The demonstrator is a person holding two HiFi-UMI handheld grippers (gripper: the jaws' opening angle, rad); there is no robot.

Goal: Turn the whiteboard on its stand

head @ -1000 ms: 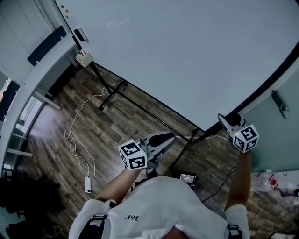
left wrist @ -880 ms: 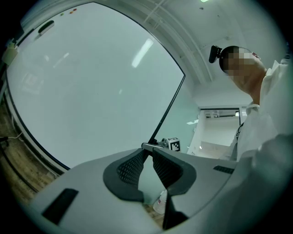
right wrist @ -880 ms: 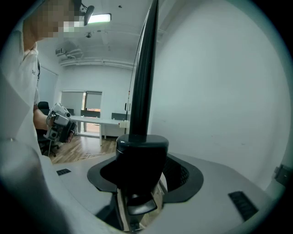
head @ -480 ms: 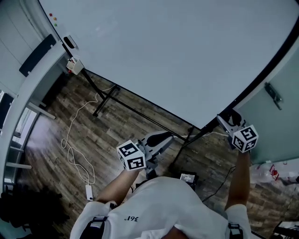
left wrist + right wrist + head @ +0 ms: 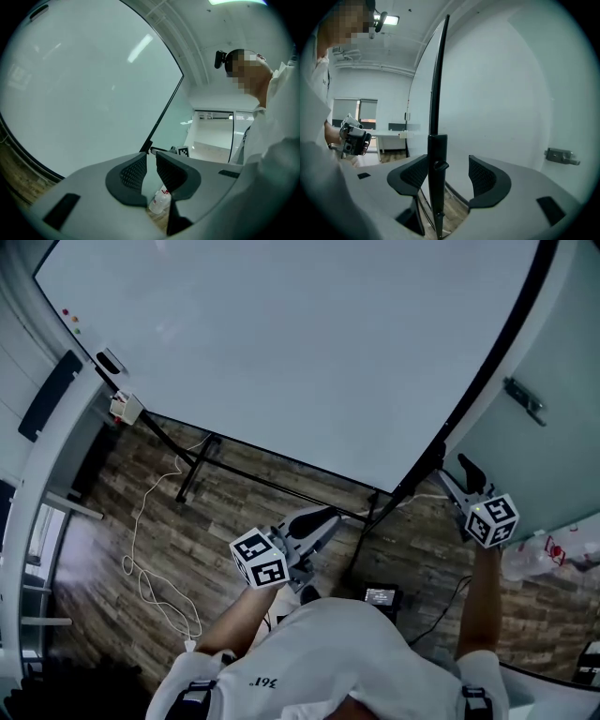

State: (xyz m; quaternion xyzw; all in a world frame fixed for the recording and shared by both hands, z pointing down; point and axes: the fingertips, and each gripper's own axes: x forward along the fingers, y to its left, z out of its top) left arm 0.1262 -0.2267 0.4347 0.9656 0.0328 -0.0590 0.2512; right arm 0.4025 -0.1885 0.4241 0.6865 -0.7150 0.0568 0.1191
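**Editor:** Where does the whiteboard (image 5: 281, 343) stand?

**Photographer:** It fills the top of the head view, white face toward the person, on a black stand (image 5: 281, 488) over a wood floor (image 5: 216, 512). Its dark right edge slants down to centre right of the frame.

**Editor:** And the grippers?

**Photographer:** The right gripper (image 5: 448, 160) is at that edge. Only its own view shows the board edge-on, as a thin black line. The stand's post (image 5: 437, 187) rises between the jaws, just beside the left pad. Those jaws have just been opening; they stand wide and grip nothing. The left gripper (image 5: 151, 157), low centre in the head view, looks at the board's broad face. Its jaws are a narrow slit apart and hold nothing.

**Editor:** Anything one camera catches alone?

**Photographer:** The head view alone has the white cable (image 5: 136, 521) looping over the floor at left.

**Editor:** Containers?

**Photographer:** One plastic bottle (image 5: 159, 202) with red print, seen through the gap of the left jaws. Whether anything is in it, I cannot tell.
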